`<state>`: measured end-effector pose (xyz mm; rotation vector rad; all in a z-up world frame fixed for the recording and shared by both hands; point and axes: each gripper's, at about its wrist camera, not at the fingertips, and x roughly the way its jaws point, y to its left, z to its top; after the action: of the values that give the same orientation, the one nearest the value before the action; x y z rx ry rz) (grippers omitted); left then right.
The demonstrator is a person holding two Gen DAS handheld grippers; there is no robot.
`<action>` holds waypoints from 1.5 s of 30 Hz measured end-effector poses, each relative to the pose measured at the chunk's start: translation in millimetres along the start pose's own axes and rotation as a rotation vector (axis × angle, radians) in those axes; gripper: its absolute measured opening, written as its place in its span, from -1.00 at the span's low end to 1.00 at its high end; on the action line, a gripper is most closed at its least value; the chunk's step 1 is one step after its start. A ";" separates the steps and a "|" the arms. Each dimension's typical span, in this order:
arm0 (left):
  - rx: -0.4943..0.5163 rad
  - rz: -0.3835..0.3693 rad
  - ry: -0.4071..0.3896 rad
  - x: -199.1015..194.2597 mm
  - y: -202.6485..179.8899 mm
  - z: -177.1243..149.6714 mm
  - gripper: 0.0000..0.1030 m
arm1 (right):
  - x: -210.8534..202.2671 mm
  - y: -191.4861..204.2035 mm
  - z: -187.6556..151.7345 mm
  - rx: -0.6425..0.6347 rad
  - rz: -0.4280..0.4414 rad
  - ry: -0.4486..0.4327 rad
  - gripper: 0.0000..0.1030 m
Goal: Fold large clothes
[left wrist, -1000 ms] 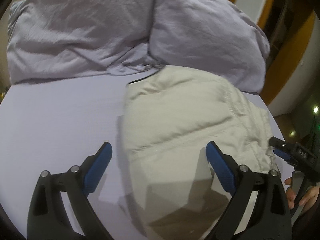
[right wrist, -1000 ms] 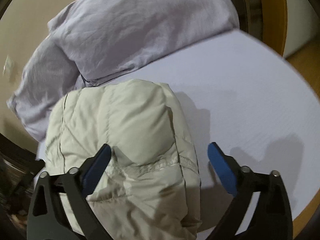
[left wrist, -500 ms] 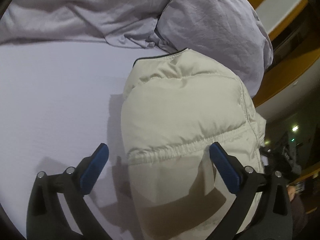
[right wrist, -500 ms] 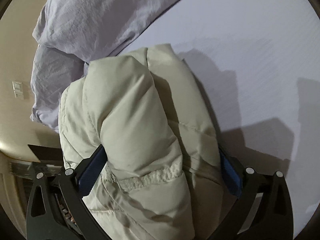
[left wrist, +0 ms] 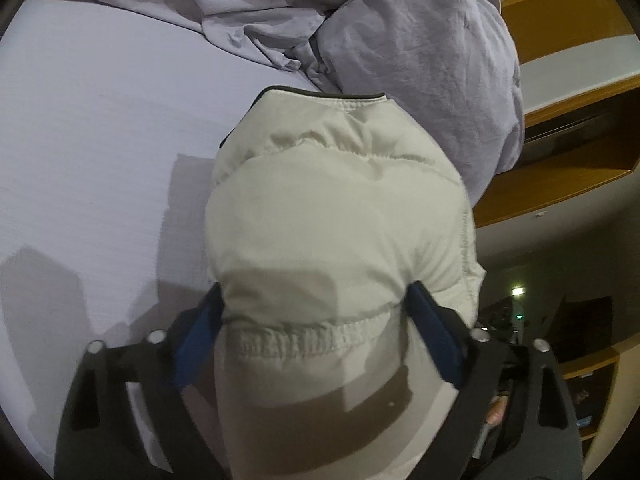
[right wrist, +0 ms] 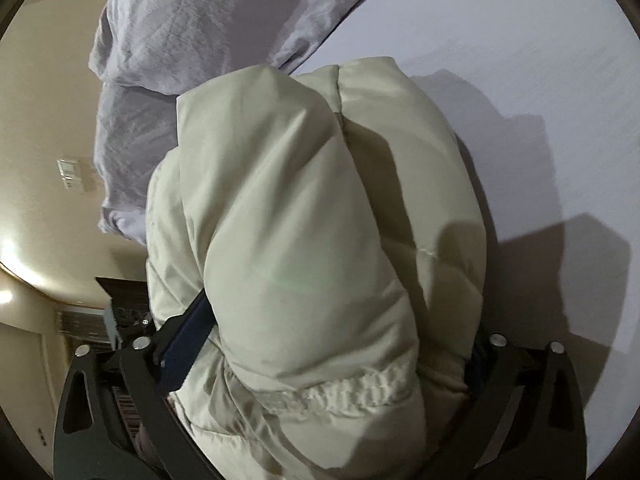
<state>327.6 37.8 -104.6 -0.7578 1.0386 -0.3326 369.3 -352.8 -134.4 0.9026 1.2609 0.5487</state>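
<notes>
— Where do we stand with our left gripper (left wrist: 316, 312)?

— Its blue-padded jaws are spread wide, and the cream quilted puffer jacket (left wrist: 340, 216) now bulges in between them, the elastic-gathered hem band lying right across the gap. A second ago the jacket sat ahead of the fingers with bare sheet showing between them; we have pushed in until the padding fills the opening. Nothing is pinched yet (the pads merely flank the bulk).

— And our right gripper (right wrist: 320, 356)?

— Much the same: jaws wide apart, straddling a thick rolled fold of the jacket (right wrist: 320, 220), with its gathered band low between the fingers. It too has closed the distance; earlier it hovered short of the fabric.

— Where does the jacket lie?

— On the pale lilac bed sheet (left wrist: 100, 140), its dark-trimmed far edge close to the rumpled lilac duvet (left wrist: 420, 40) heaped at the back. It is already bunched into a compact bundle, near the bed's edge on the side of the wooden shelving (left wrist: 560, 176).

— What does that mean for the fold?

— We judge both grippers are set to clamp the near end together. Puffy filling springs back, so we should bite deep before lifting it over.
</notes>
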 end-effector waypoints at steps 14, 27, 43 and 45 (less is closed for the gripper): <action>0.001 0.054 -0.123 -46.4 25.1 93.6 0.32 | 86.2 72.7 53.6 -0.050 0.157 0.040 0.28; 0.040 0.185 -0.188 -53.8 48.2 138.0 0.55 | 111.8 111.6 76.0 -0.145 -0.015 0.034 0.58; 0.296 0.475 -0.395 -59.0 -26.8 143.6 0.67 | 84.4 208.0 72.2 -0.572 -0.453 -0.323 0.64; 0.319 0.489 -0.408 -49.8 -34.8 142.5 0.67 | 95.1 215.6 66.3 -0.643 -0.481 -0.353 0.64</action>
<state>430.3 100.0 -6.6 -0.2504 0.7267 0.0797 482.5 -176.2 -8.2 0.1314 0.8502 0.3509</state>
